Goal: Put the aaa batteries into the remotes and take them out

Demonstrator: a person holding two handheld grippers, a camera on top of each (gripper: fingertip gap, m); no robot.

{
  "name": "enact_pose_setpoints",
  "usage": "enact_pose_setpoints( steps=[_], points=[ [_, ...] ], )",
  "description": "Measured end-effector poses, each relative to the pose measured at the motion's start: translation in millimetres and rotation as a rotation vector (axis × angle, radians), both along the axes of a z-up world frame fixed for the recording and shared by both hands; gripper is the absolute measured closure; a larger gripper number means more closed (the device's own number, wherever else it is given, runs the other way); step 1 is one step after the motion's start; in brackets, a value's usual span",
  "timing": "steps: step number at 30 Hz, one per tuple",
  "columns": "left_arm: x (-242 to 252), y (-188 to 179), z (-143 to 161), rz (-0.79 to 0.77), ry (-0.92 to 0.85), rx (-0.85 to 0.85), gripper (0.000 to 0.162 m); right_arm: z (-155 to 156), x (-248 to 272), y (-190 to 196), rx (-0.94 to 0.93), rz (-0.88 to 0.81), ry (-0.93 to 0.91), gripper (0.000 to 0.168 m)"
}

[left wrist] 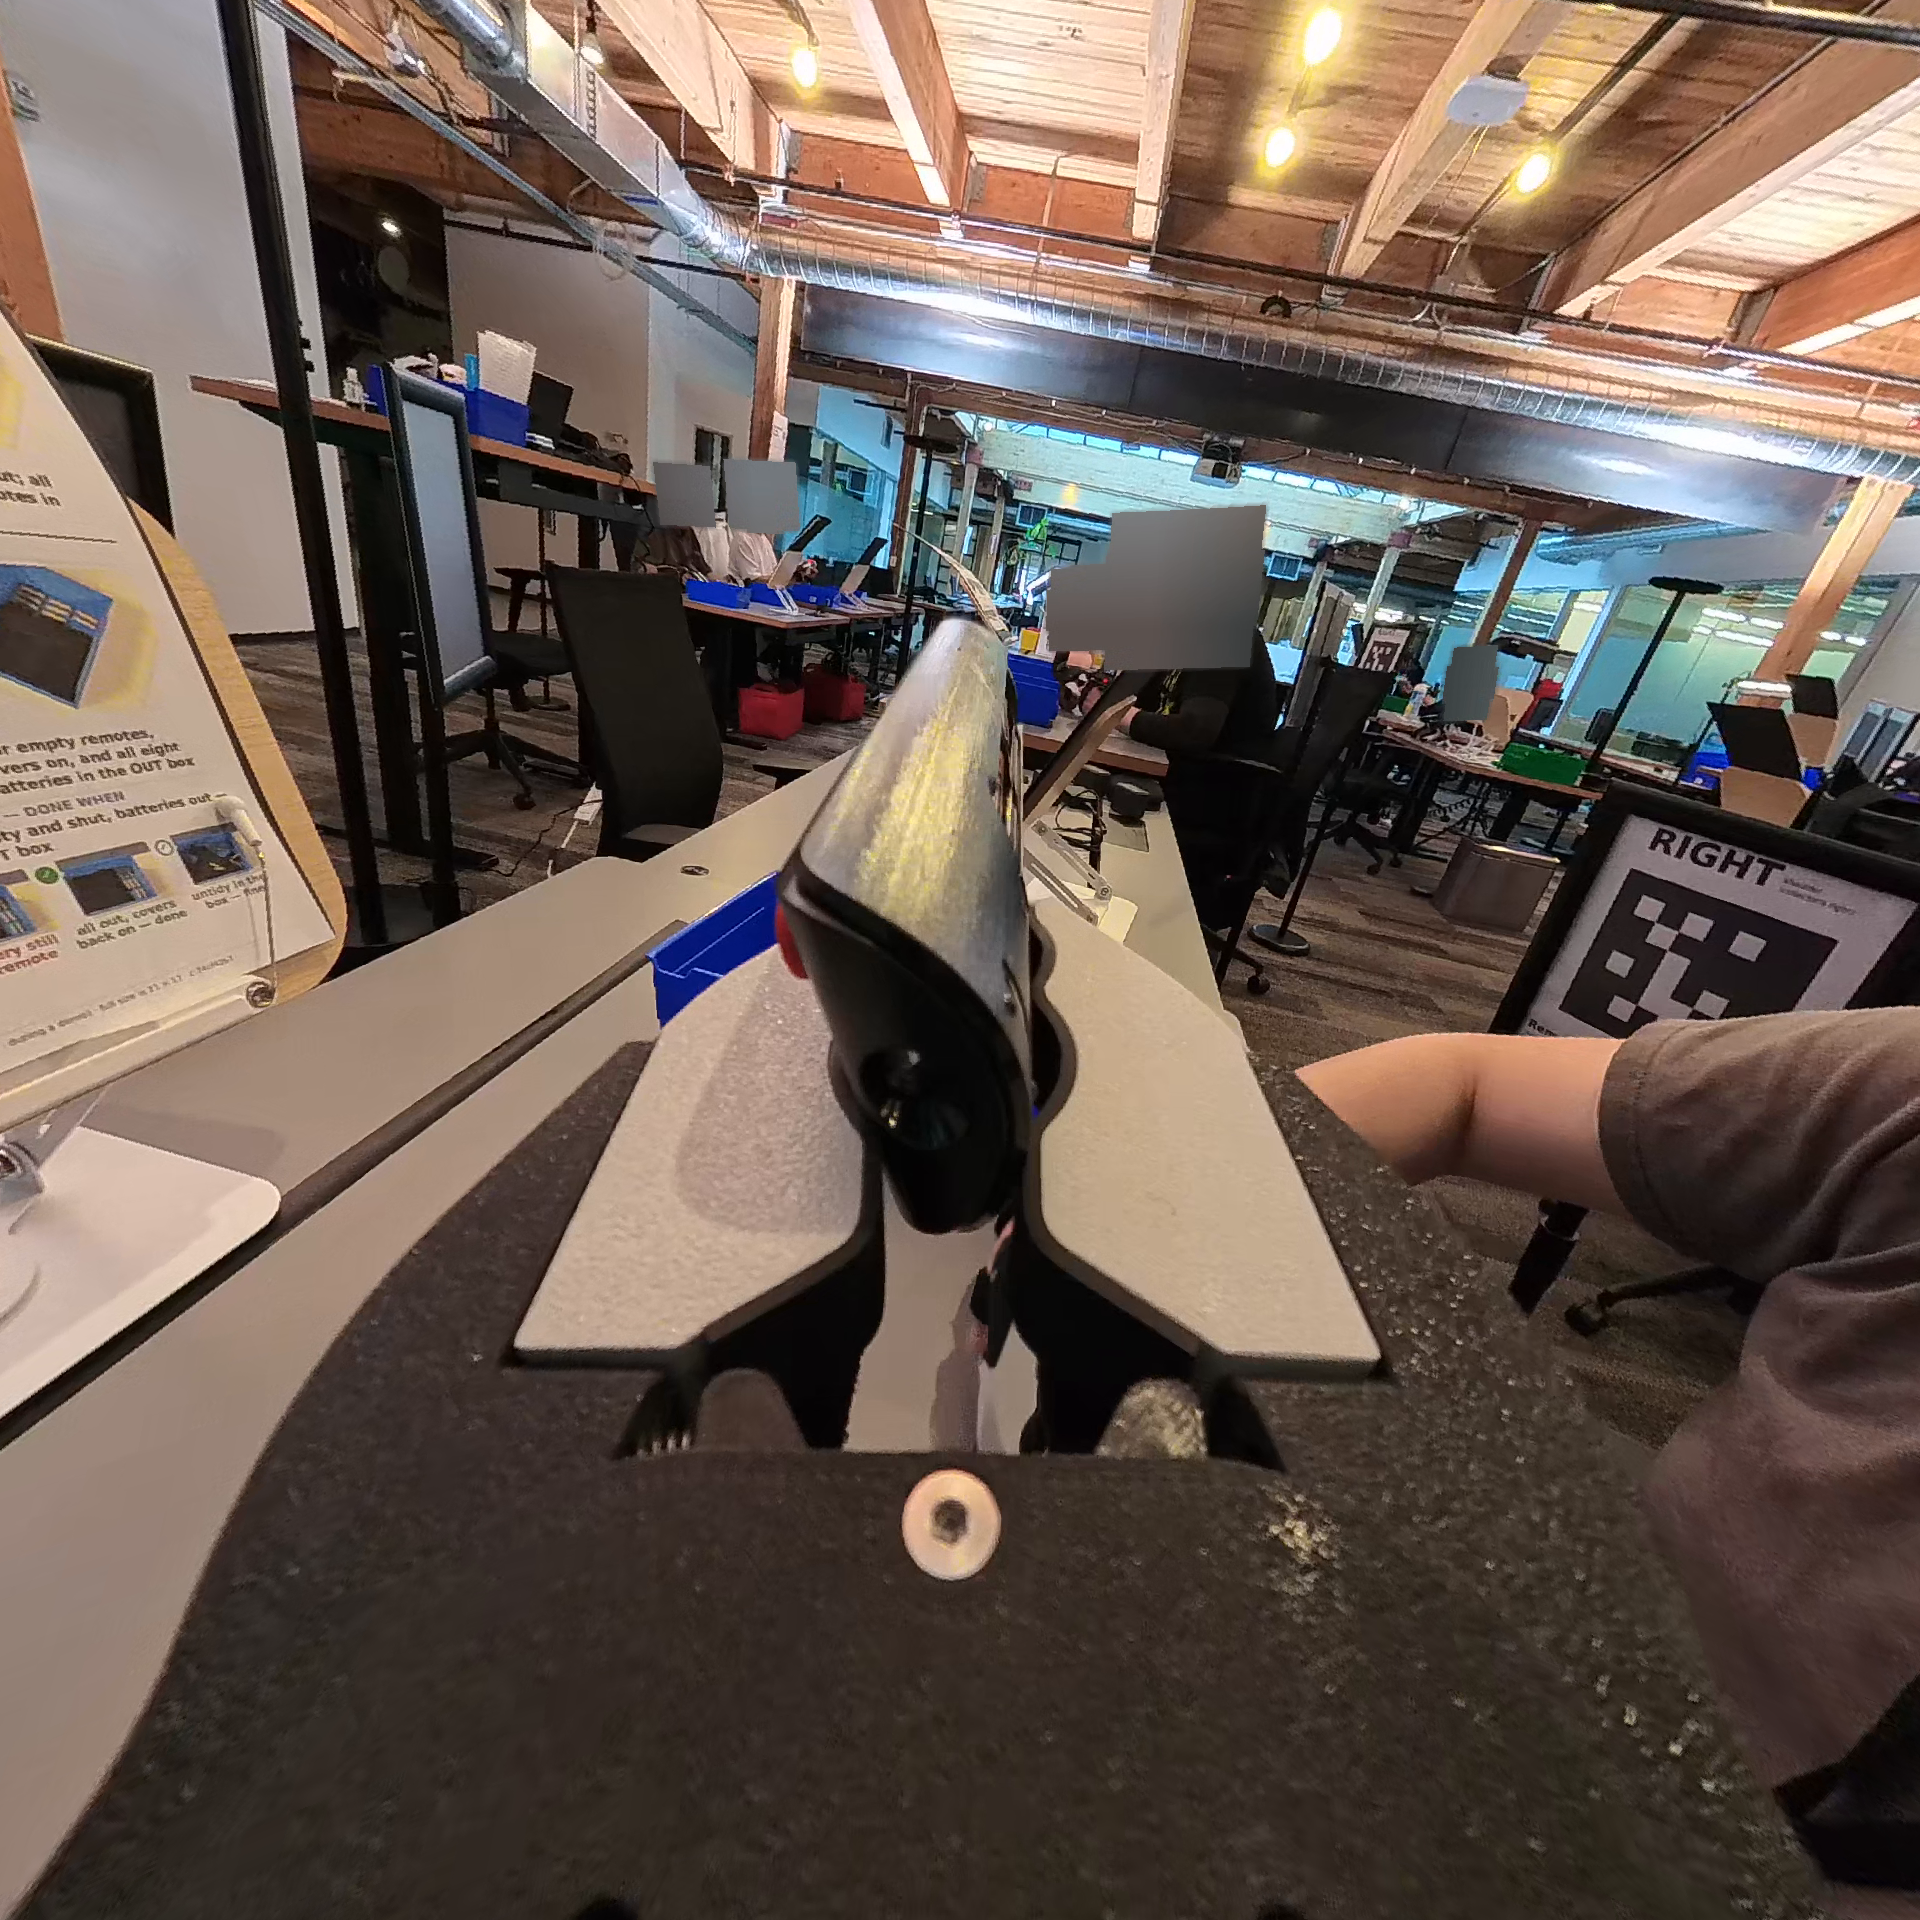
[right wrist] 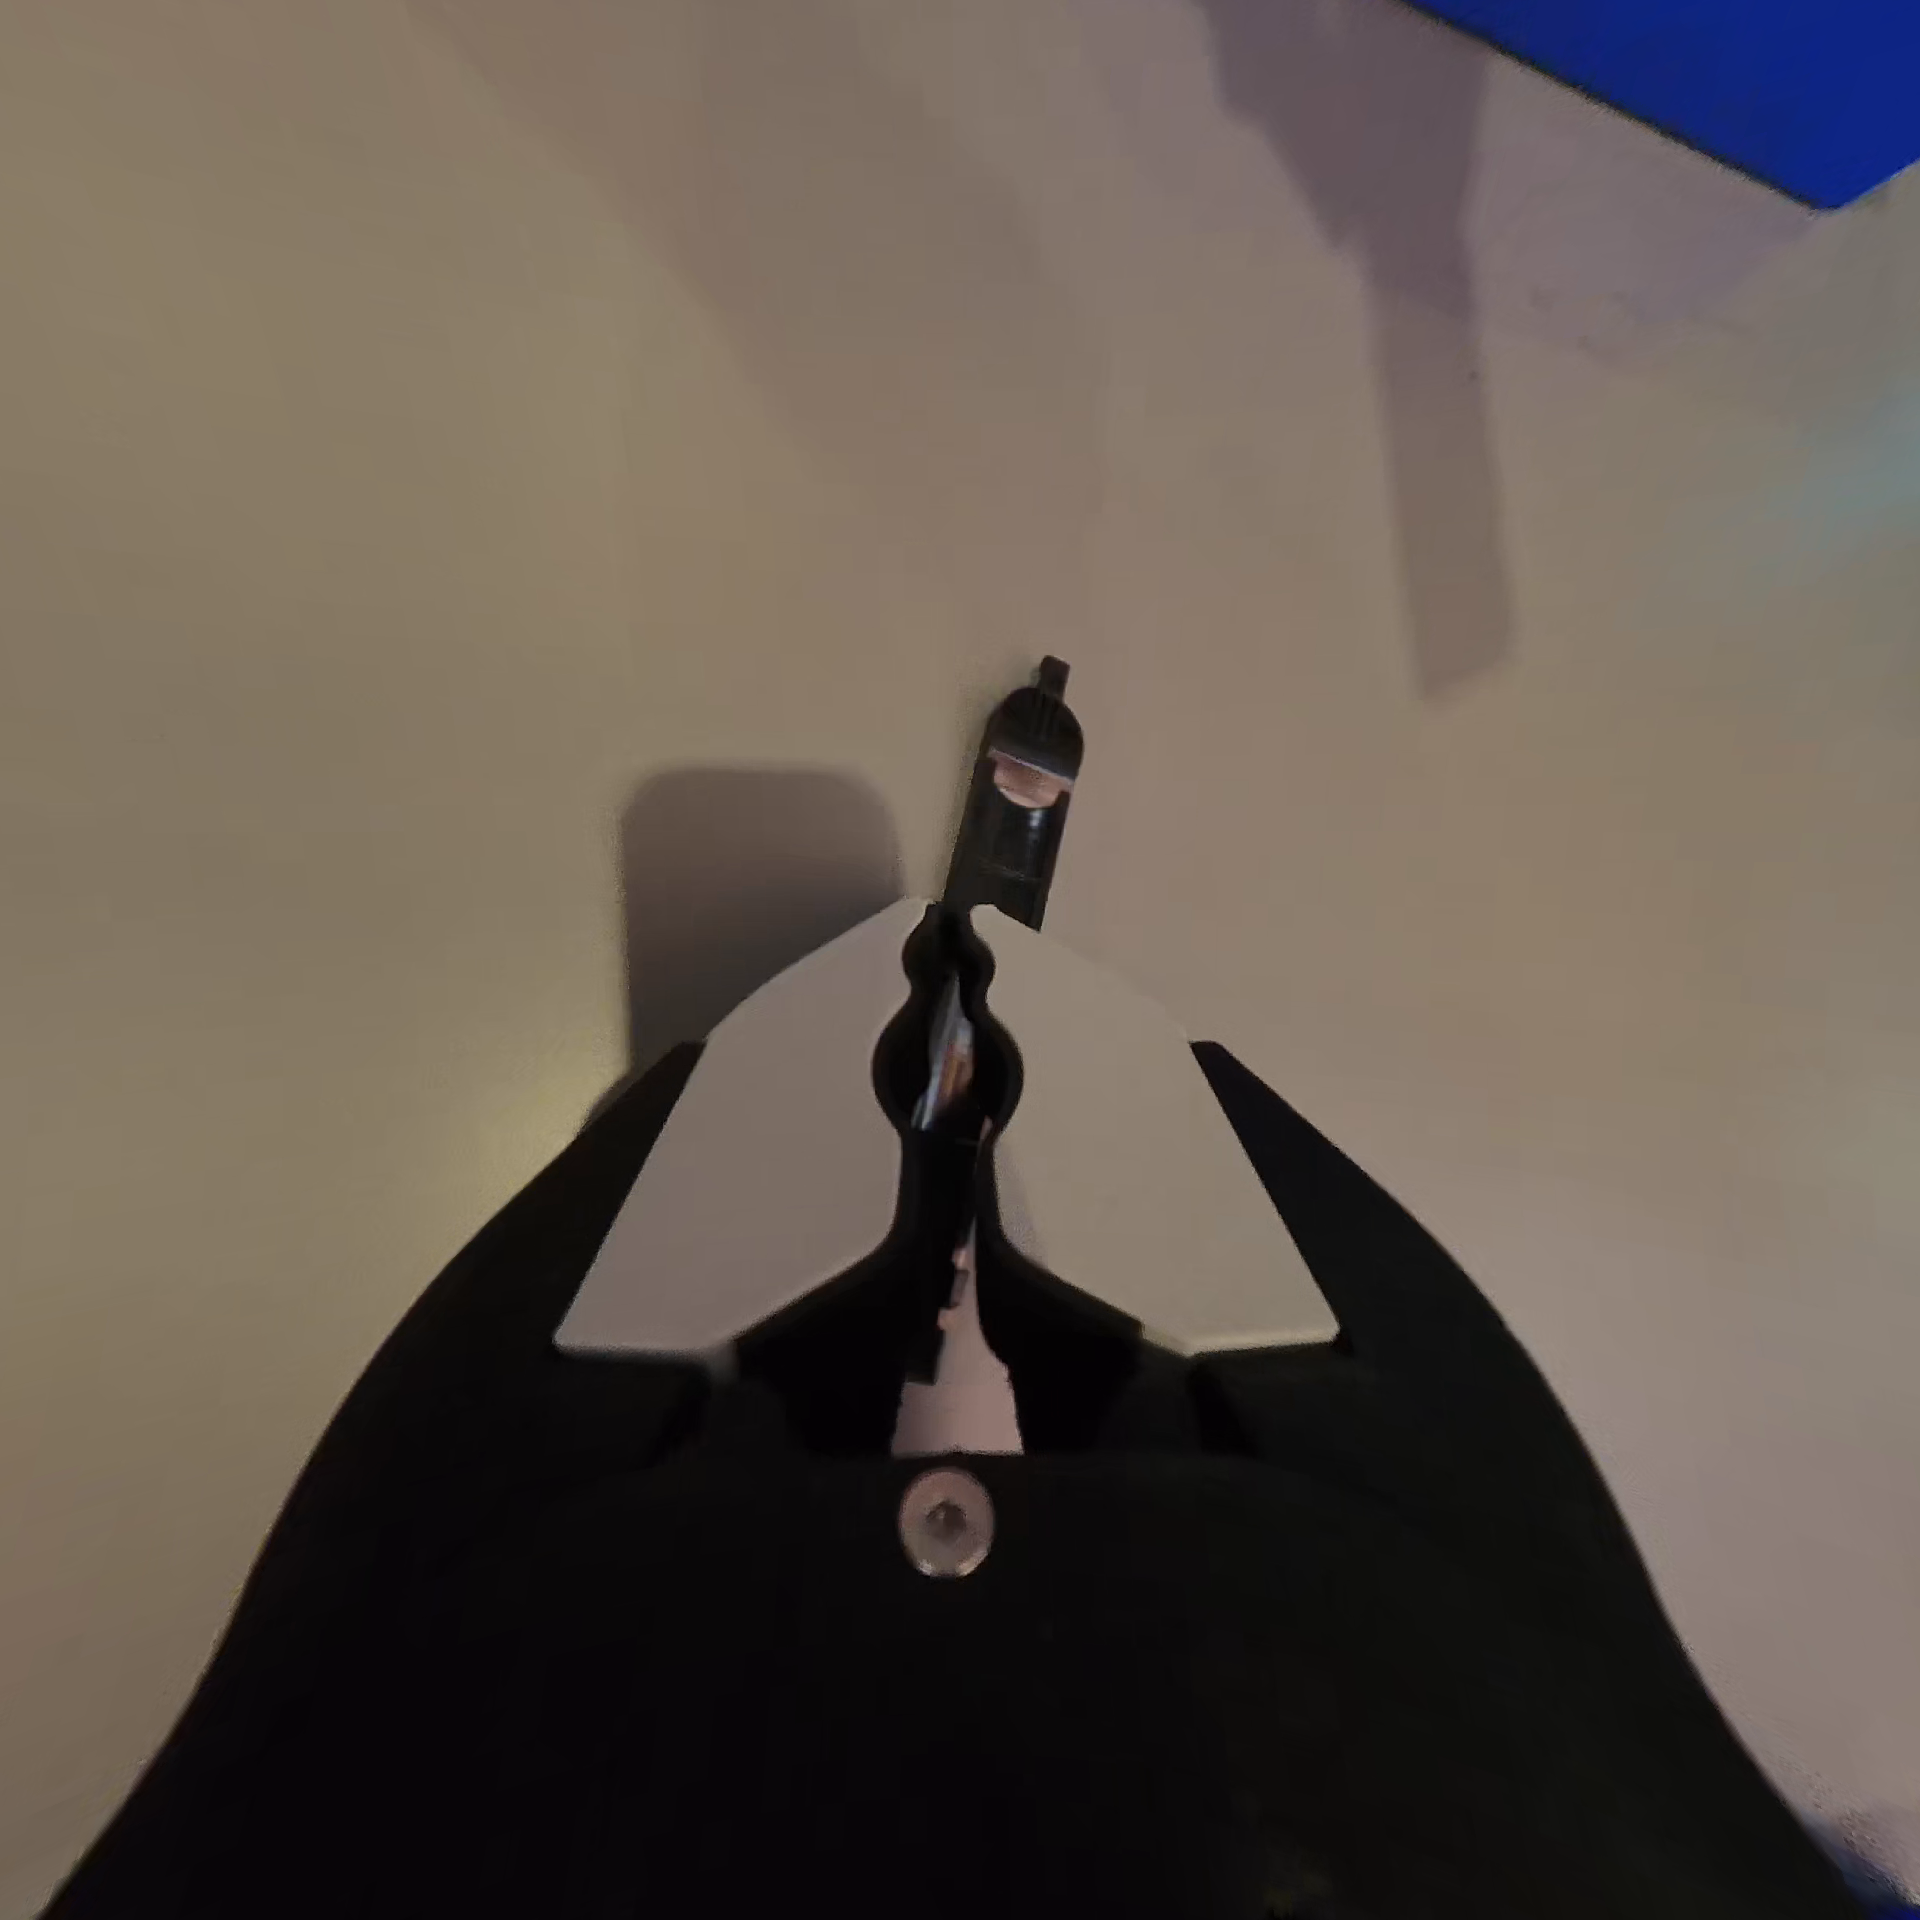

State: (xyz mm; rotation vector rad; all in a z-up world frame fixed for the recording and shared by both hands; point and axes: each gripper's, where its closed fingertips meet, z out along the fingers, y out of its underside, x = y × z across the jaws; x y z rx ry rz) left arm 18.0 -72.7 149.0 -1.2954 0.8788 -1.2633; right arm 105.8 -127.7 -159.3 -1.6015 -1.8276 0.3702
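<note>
My left gripper [left wrist: 925,971] is shut on a black remote [left wrist: 925,821] and holds it up above the grey table [left wrist: 312,1091], its far end tilted up and away. A red button shows at the remote's left edge. My right gripper [right wrist: 956,914] is shut on a thin black battery cover [right wrist: 1023,821], seen edge-on and sticking out past the fingertips, close above the pale table top [right wrist: 416,520]. No batteries are visible in either view.
A blue bin [left wrist: 717,956] sits on the table behind the left gripper; a blue bin corner [right wrist: 1714,83] shows at the top right of the right wrist view. An instruction sheet on a stand [left wrist: 125,779] is at the left. A person's arm [left wrist: 1455,1101] and a marker sign [left wrist: 1704,935] are at the right.
</note>
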Motion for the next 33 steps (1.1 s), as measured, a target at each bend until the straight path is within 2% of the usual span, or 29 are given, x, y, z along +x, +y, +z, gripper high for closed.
enact_pose_setpoints(
  steps=[3, 5, 8, 10, 13, 17, 21, 27, 33],
  points=[
    [1, 1, -1, -0.002, 0.0, -0.004, 0.139, 24, -2, 3, -0.197, -0.131, 0.13, 0.165],
    [2, 1, -1, -0.005, 0.0, -0.01, 0.139, 39, 0, 2, -0.422, -0.245, 0.224, 0.164],
    [4, 1, -3, -0.008, 0.008, -0.013, 0.139, 49, 8, -6, -0.792, -0.418, 0.305, 0.163],
    [5, 0, -3, -0.011, 0.011, -0.01, 0.139, 50, 15, -10, -0.918, -0.498, 0.344, 0.163],
    [7, -1, -3, -0.018, 0.013, -0.009, 0.139, 46, 22, -15, -1.006, -0.581, 0.382, 0.164],
    [13, -2, -7, -0.029, 0.029, -0.018, 0.139, 44, 20, -39, -1.332, -0.569, 0.418, 0.164],
    [20, -6, -11, -0.046, 0.047, -0.018, 0.139, 19, 24, -49, -1.344, -0.609, 0.34, 0.164],
    [26, -9, -12, -0.062, 0.057, -0.017, 0.139, 11, 26, -56, -1.335, -0.575, 0.307, 0.164],
    [27, -10, -12, -0.065, 0.059, -0.014, 0.139, 4, 38, -38, -1.293, -0.648, 0.327, 0.163]
  ],
)
